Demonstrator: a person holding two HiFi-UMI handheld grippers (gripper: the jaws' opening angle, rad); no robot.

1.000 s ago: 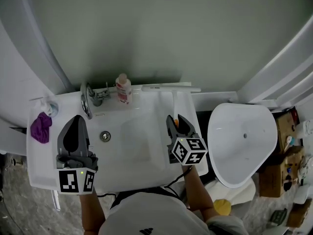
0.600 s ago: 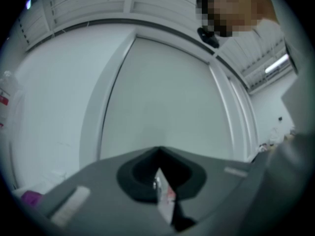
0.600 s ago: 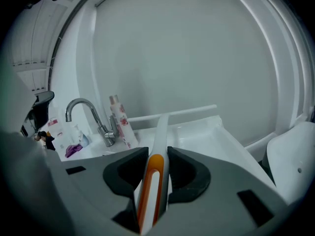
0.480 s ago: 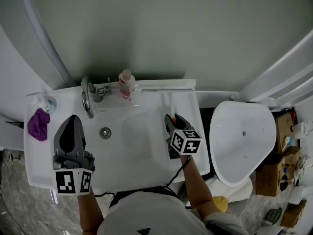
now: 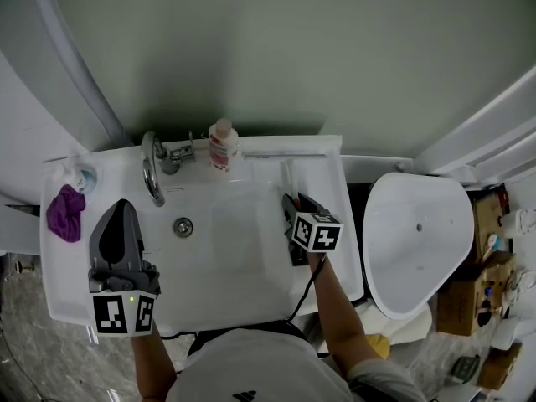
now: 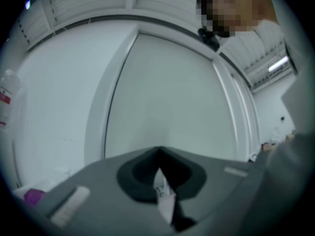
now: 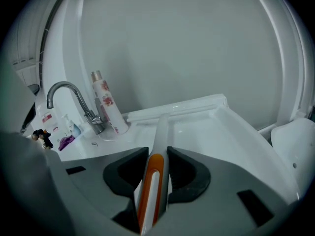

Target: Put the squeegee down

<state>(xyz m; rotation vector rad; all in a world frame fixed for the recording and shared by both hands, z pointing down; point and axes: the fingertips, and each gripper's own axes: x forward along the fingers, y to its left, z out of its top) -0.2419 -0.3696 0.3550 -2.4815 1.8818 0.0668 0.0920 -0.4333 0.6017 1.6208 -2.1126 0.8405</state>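
The right gripper's fingers pinch the orange-and-grey handle of the squeegee, one finger on each side. The handle runs up the frame from them to the blade, which lies crosswise along the back ledge of the sink, just right of the bottle and the faucet. Whether the blade already bears on the ledge or hangs a little above it cannot be told. In the head view this gripper has dropped over the last second. The marker cube now sits lower over the right side of the basin, and the squeegee has come down from the wall to the sink's rear edge. That suggests the set-down is nearly finished, and what seems left is to lay the handle on the sink and spread the fingers. The left gripper's fingers are pressed together at the tips with nothing nameable between them. It hovers over the sink's left side, near a purple cloth, taking no part.
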